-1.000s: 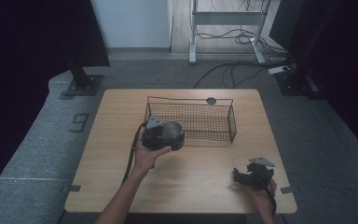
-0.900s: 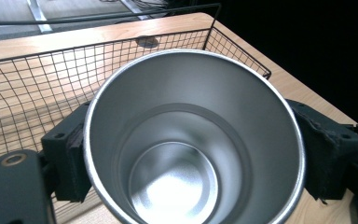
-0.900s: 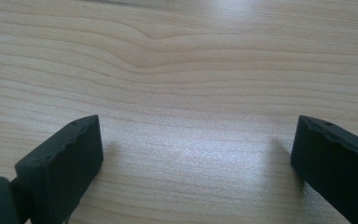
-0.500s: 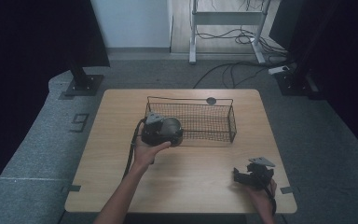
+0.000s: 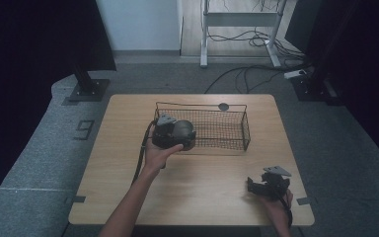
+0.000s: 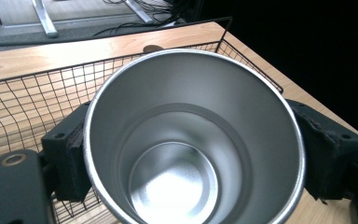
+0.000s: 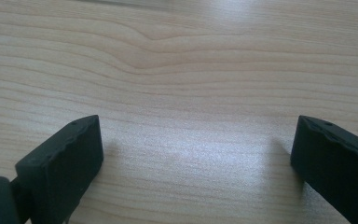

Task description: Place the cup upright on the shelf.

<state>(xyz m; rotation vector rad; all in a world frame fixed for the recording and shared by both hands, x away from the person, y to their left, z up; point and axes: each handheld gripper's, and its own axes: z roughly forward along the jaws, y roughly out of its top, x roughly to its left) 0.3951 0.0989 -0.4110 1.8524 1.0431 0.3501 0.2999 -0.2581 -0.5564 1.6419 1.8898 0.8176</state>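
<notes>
**Steel cup clamped in the left tongs at the wire basket**

The left tongs (image 6: 191,158) are seen clamped on one steel cup (image 6: 193,140), a black ribbed pad pressed against each side of its wall just below the rim. The cup's open mouth is turned toward the gripper's camera, so its long axis runs away along the jaws, base farthest off. It is round, tapering toward the base, with a brushed, matt inside, a step partway down and a thin bright rim. In the high view the cup (image 5: 183,131) is held at the left end of the wire basket (image 5: 227,129), at its near edge; whether it rests on anything cannot be told.

The right tongs (image 7: 193,158) are held apart with nothing between them, two blunt black pads with wavy edges above bare wood. In the high view they (image 5: 254,184) are found near the front right corner, well apart from the basket.

One basket is counted: oblong, of thin dark wire mesh with a raised rim. One small dark round disc (image 5: 223,106) is set in the top behind it. The worktop (image 5: 128,168) is pale wood with visible grain.
</notes>
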